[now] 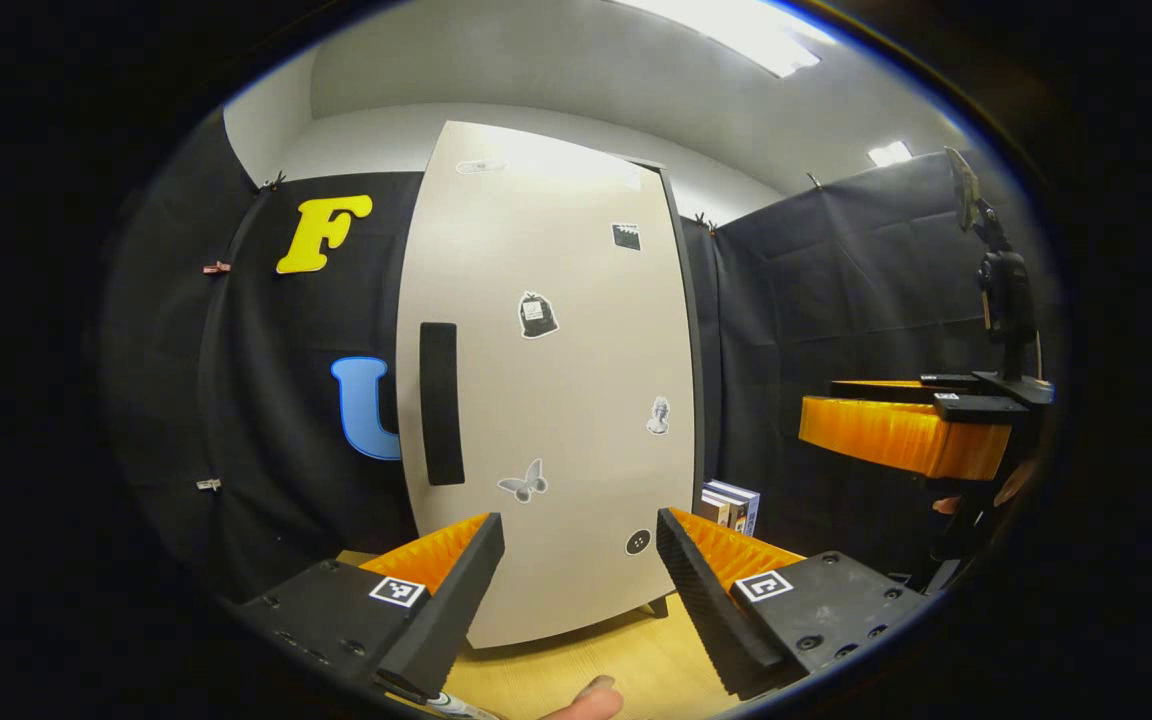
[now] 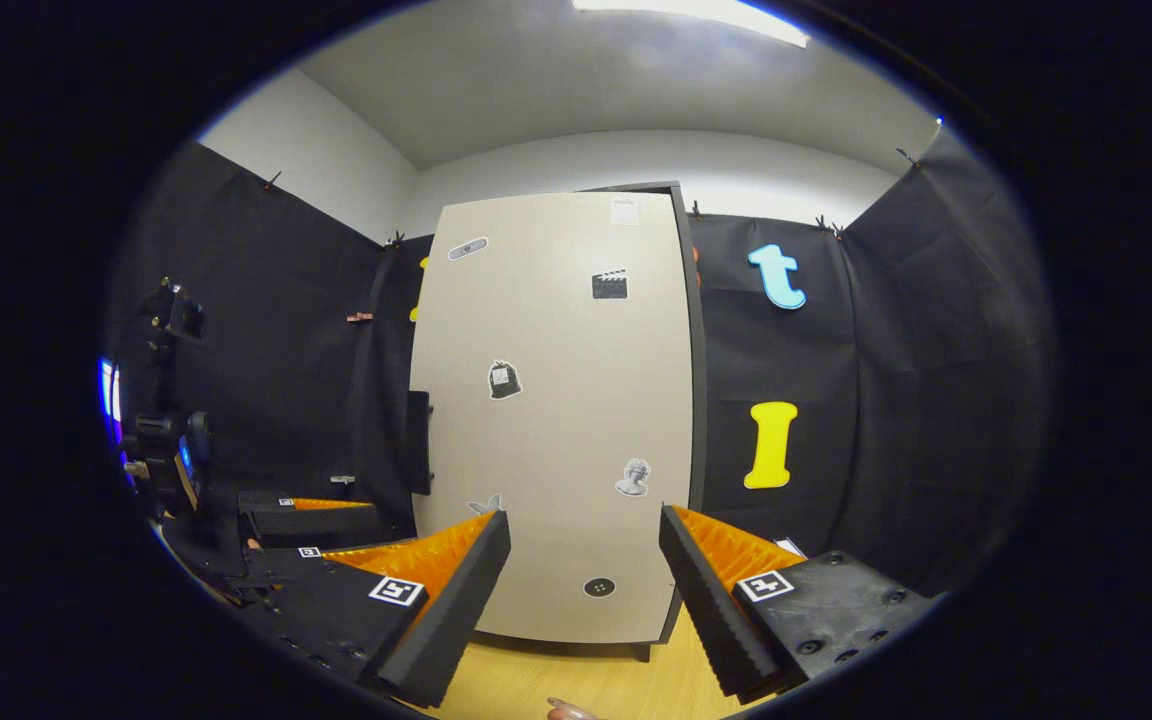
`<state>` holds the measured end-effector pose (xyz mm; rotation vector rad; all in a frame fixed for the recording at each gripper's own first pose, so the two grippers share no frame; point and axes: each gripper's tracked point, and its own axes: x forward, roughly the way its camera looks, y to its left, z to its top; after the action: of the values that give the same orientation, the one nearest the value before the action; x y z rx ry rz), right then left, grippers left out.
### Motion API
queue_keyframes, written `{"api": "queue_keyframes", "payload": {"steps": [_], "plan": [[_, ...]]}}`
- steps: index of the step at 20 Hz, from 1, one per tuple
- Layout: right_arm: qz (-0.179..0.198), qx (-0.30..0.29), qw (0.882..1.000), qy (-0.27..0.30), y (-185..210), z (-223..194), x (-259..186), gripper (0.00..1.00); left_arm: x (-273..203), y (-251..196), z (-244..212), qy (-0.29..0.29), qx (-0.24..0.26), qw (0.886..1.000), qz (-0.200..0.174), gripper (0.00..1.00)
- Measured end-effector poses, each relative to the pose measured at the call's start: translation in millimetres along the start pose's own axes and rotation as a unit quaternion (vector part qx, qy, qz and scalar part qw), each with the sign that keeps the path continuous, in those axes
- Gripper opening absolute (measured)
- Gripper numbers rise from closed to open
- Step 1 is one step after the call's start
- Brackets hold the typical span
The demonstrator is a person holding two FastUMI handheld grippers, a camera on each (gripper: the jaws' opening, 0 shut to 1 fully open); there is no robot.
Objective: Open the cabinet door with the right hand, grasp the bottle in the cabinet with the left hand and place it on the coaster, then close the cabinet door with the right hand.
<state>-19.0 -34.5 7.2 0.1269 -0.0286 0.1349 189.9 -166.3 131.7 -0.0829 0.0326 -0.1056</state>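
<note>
Both tongs [image 1: 581,590] [image 2: 584,590] agape, flat matte cabinet door [image 1: 546,400] shut

Your left gripper [image 1: 581,590] is held level, its 2 fingers spread wide. Your right gripper [image 2: 584,590] matches it, empty.

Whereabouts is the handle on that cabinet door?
In the left gripper view the dark handle runs upright along the left edge of the closed cabinet door, level with the butterfly sticker to its lower right.
</note>
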Motion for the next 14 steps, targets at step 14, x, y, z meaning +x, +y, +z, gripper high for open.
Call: {"api": "queue_keyframes", "payload": {"steps": [14], "plan": [[0.004, -0.039, 0.999, -0.006, -9.5, -2.6, -12.3, 0.97, 2.9, -20.7, 3.9, -0.001, 0.002, 1.0, -0.011, 0.96]]}}
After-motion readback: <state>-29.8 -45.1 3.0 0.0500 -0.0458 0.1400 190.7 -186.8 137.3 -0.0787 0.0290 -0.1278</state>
